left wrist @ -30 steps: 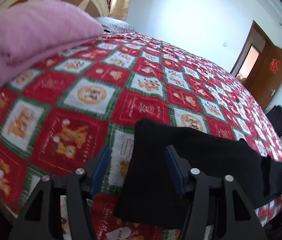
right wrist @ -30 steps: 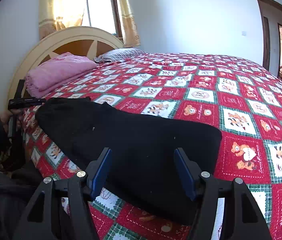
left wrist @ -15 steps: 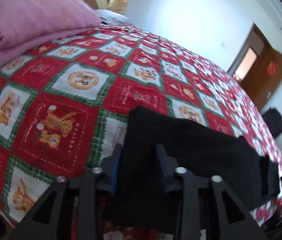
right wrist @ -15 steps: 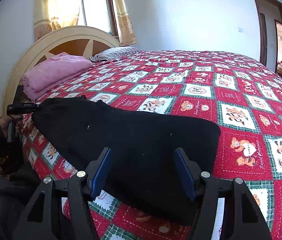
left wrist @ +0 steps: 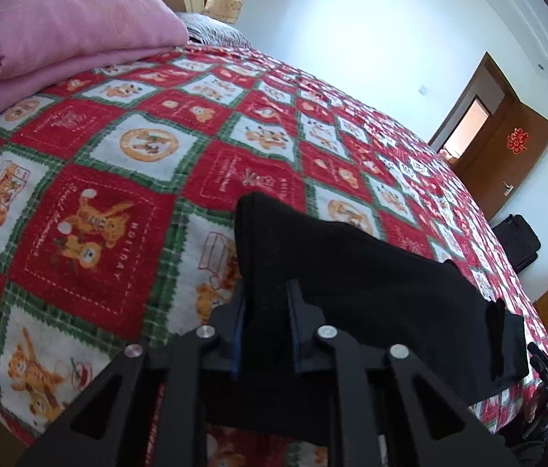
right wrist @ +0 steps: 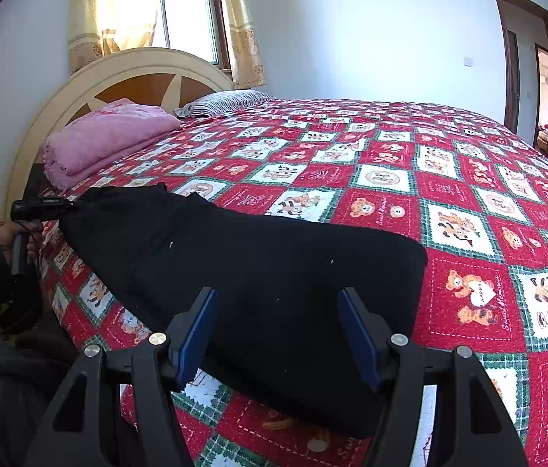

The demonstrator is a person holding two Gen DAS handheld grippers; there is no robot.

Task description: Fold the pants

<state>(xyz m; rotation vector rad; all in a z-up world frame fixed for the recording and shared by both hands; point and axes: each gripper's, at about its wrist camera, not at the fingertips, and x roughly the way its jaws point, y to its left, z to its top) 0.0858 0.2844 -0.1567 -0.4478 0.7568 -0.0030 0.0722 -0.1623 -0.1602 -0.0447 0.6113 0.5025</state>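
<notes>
Pants [right wrist: 258,272]: matt black cloth, smooth, with scattered pale lint specks. Bedspread [right wrist: 449,179]: printed cloth, slightly fuzzy nap. Folded blanket [left wrist: 60,35]: pink quilted cloth, soft finish. Headboard [right wrist: 126,78]: cream-painted wood with brown panels. Right hand-held gripper [right wrist: 277,334]: matt black plastic, blue pads, bright metal pins.

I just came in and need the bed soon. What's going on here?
A person is folding black fabric pants laid along the near edge of the red patchwork bedspread. The left tool has just closed its jaws on one end of the pants. The right tool hovers open over the other end, gripping nothing. A folded pink blanket sits by the headboard. No fold has been made yet.
</notes>
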